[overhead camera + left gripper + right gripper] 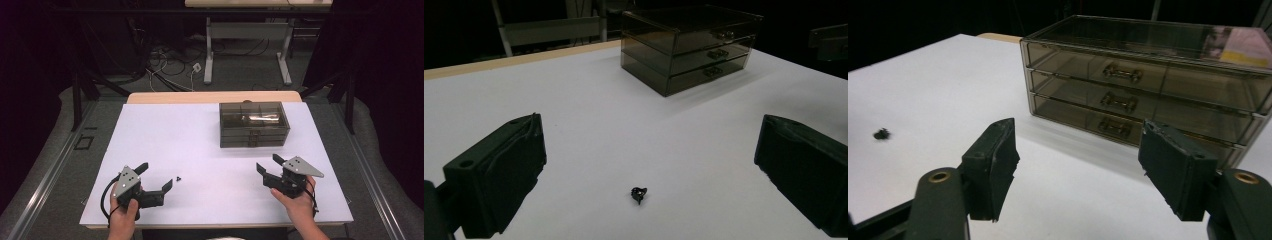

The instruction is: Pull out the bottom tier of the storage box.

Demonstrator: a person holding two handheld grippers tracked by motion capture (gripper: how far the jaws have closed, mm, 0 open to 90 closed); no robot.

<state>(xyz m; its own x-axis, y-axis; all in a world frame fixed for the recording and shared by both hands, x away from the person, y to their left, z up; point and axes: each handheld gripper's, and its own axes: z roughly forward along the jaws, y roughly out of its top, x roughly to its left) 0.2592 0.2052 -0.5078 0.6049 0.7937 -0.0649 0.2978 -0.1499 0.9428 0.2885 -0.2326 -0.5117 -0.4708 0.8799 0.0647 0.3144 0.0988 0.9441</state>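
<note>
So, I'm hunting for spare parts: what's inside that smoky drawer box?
The smoky translucent three-drawer plastic box has all drawers shut. Through the tinted top, a pale pink and yellow patch shows in a corner compartment; the drawers' contents cannot be made out.

- The white counter [200, 150] is evenly and brightly lit from overhead; the room around it falls off to near black.
- The drawer box [254, 124] casts a soft shadow toward the person, and its smoky top shows pale glare.
- Both gripper views are dim and grainy.
- The near jaws look soft.
</note>
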